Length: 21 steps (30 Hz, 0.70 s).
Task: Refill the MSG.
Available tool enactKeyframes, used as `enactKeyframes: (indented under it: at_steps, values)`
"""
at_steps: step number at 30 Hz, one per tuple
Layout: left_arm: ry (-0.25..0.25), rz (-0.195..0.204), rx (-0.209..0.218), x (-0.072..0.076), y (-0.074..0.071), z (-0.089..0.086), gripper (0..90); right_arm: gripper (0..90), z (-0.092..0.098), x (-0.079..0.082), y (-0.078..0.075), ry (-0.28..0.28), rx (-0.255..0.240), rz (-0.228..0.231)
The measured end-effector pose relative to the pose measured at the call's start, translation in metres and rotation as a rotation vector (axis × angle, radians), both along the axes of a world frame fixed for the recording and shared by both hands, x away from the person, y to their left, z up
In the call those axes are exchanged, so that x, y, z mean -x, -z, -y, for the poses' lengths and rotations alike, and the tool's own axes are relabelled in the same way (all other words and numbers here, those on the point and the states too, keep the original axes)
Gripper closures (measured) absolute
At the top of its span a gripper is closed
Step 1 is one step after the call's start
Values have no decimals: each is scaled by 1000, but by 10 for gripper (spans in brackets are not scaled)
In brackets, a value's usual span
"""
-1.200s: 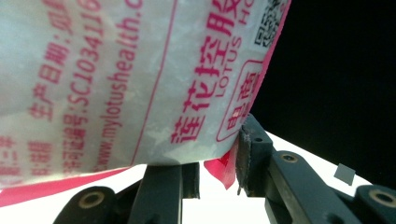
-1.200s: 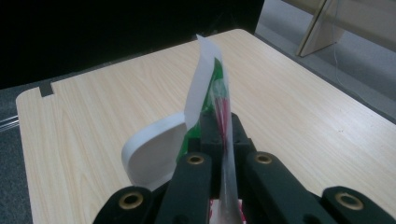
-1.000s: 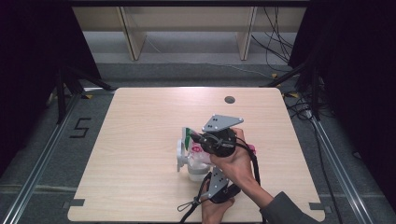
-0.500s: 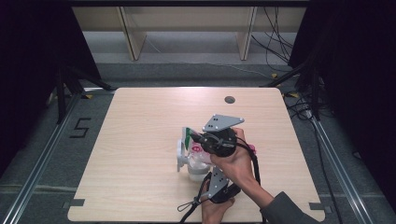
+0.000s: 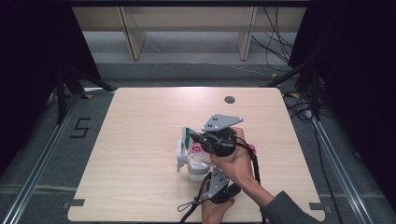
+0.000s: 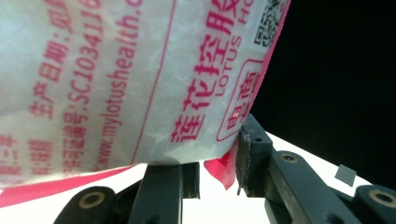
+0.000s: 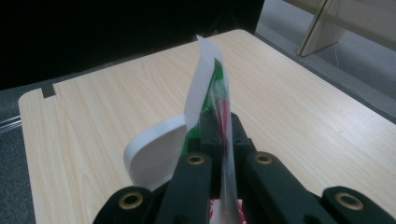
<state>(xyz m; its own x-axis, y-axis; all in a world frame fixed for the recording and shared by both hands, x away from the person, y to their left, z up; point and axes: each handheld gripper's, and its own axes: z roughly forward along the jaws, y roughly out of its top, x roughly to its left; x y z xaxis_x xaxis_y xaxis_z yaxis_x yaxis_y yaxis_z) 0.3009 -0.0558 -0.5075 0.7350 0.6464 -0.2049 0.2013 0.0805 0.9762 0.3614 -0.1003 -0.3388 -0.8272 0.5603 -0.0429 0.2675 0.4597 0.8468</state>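
One printed packet [image 6: 140,79], pinched by two grippers. The right gripper [image 7: 219,135] clamps its top edge; the left gripper [image 6: 219,161] grips its lower edge. One white mug [image 5: 196,170] sits below. Bare table [image 5: 140,121] surrounds them.

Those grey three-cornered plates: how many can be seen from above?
2. One grey plate sits on top of the right gripper, just beyond the hand near the table's middle; the other grey plate sits on the left gripper nearer the table's front edge.
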Motion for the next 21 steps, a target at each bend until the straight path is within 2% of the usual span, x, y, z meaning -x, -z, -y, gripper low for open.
enactKeyframes:
  at_steps: [3,4,10,11,13,20,21]
  values:
    - [1,-3,5,0,0,0,729,900,0,-1,1,9,-14,25]
    - [3,-4,3,0,0,0,729,900,0,-1,0,3,1,18]
    - [-1,-2,7,0,-1,0,729,900,0,-1,0,-1,-2,20]
    - [1,-3,8,0,-1,1,729,900,-1,0,0,-5,-2,4]
    - [2,-4,11,0,0,1,729,900,-2,0,1,-7,11,7]
    - [0,-4,11,1,-1,1,729,900,-1,0,1,5,0,20]
    - [0,0,8,0,-1,1,729,900,-1,0,0,-2,-3,2]
